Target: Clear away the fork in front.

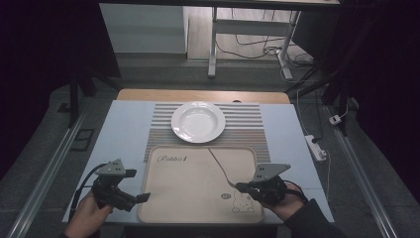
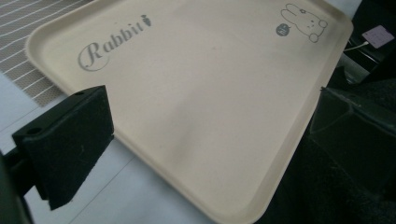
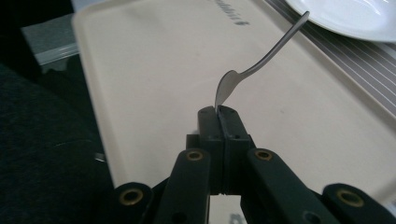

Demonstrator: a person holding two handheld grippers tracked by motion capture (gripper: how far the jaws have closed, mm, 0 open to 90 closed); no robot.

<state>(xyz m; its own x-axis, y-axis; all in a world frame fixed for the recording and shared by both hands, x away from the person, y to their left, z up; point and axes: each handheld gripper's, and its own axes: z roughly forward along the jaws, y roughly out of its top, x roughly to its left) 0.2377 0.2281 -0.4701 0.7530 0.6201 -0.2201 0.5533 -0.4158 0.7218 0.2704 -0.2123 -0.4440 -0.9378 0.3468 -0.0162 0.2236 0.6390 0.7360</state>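
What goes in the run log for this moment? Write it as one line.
right claw: shut on fork, above tray | left claw: open, nothing held, at tray's near-left corner | plate: empty, on striped mat

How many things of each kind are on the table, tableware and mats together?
Plate, white: 1
Tray, beige with a rabbit print: 1
Striped placemat: 1
Metal utensil, a fork or a spoon, clamped by its head end in the right gripper: 1
Total: 4
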